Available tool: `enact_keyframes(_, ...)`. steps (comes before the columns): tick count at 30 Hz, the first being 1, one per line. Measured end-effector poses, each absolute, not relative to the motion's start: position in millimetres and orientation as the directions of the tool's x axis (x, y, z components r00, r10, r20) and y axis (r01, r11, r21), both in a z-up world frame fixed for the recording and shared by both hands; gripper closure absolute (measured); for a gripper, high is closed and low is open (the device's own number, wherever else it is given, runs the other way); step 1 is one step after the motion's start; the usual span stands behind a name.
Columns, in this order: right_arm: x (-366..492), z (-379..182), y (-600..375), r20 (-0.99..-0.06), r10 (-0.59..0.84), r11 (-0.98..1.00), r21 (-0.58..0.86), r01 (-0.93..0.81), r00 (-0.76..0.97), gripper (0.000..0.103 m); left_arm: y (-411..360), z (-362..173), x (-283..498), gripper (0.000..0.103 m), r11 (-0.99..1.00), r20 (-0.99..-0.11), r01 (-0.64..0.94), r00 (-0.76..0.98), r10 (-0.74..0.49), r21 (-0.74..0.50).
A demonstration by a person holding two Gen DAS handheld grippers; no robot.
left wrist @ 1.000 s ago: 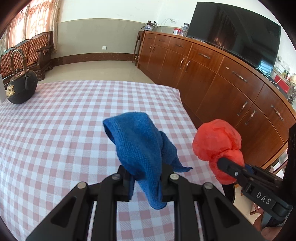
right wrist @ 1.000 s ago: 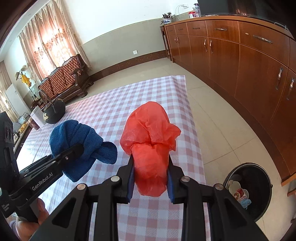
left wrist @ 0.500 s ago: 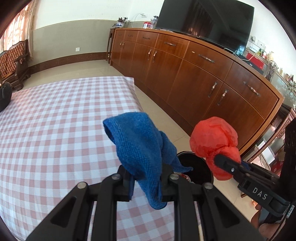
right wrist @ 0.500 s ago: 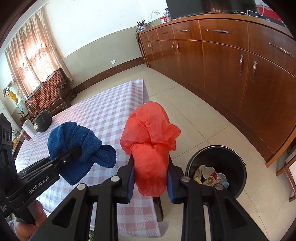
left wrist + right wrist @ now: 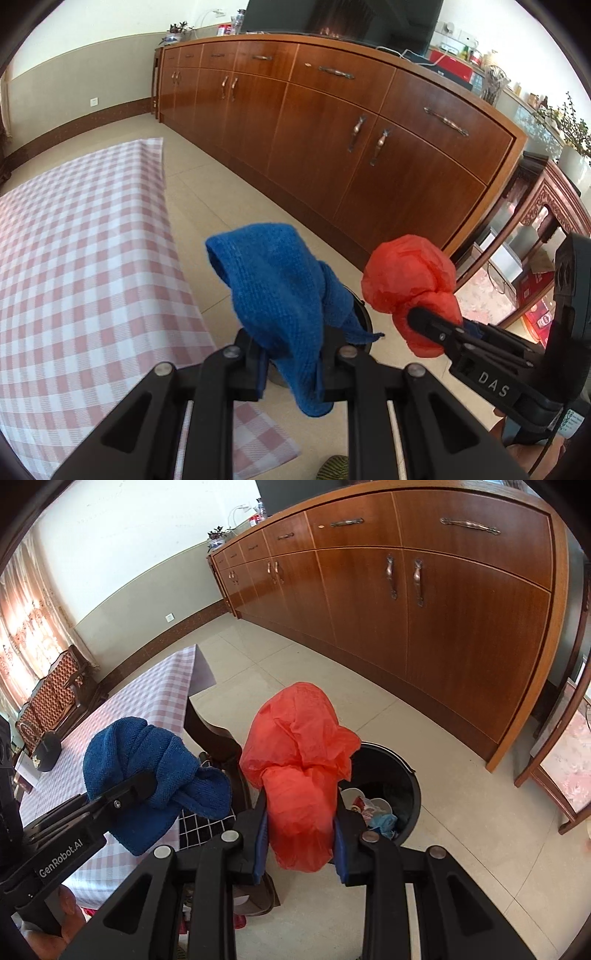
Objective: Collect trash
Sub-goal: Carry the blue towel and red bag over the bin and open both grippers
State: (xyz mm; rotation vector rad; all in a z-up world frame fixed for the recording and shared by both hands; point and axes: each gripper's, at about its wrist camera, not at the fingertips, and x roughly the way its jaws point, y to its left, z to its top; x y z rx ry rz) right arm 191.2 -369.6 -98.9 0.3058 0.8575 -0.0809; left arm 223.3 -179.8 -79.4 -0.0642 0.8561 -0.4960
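My left gripper is shut on a blue knitted cloth and holds it in the air past the table's edge; the cloth also shows in the right wrist view. My right gripper is shut on a crumpled red plastic bag, also seen in the left wrist view. A black trash bin with several scraps inside stands on the floor just behind and right of the red bag. In the left wrist view the bin is mostly hidden behind the cloth.
The table with the pink checked cloth lies to the left. A long wooden cabinet runs along the wall behind the bin. A dark wooden chair stands by the table. A wooden chair with a pink seat is at the right.
Both grippers have swung right, off the table and toward the floor by the cabinet. The trash bin now sits closer, right behind the red bag. Both grips are unchanged.
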Motion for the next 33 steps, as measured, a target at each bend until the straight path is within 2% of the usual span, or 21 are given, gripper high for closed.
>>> enact_keyframes(10, 206.7, -130.7, -418.4, -0.811, 0.025, 0.929, 0.234, 0.285, 0.585, 0.072, -228.5, -113.2, 239.1, 0.083, 0.888, -0.770, 0.405, 0.487, -0.412, -0.218)
enact_keyframes(21, 254.9, -163.2, -448.0, -0.854, 0.033, 0.922, 0.226, 0.314, 0.519, 0.072, -267.4, -155.5, 259.3, 0.082, 0.895, -0.831, 0.400, 0.415, -0.369, -0.198)
enact_keyframes(24, 261.1, -172.0, -452.0, -0.864, 0.040, 0.920, 0.228, 0.320, 0.503, 0.072, -277.6, -168.2, 265.5, 0.074, 0.905, -0.850, 0.388, 0.404, -0.339, -0.176)
enact_keyframes(26, 265.4, -177.8, -453.6, -0.870, 0.040, 0.921, 0.222, 0.319, 0.491, 0.072, -281.7, -172.4, 269.6, 0.053, 0.913, -0.854, 0.374, 0.410, -0.320, -0.163)
enact_keyframes(28, 271.4, -184.1, -455.5, -0.875, 0.039, 0.923, 0.217, 0.318, 0.482, 0.072, -283.8, -171.6, 273.1, 0.043, 0.919, -0.849, 0.364, 0.428, -0.310, -0.152)
enact_keyframes(33, 289.3, -201.3, -456.4, -0.888, 0.058, 0.926, 0.219, 0.307, 0.457, 0.071, -282.1, -163.8, 284.1, 0.042, 0.939, -0.825, 0.320, 0.492, -0.279, -0.126)
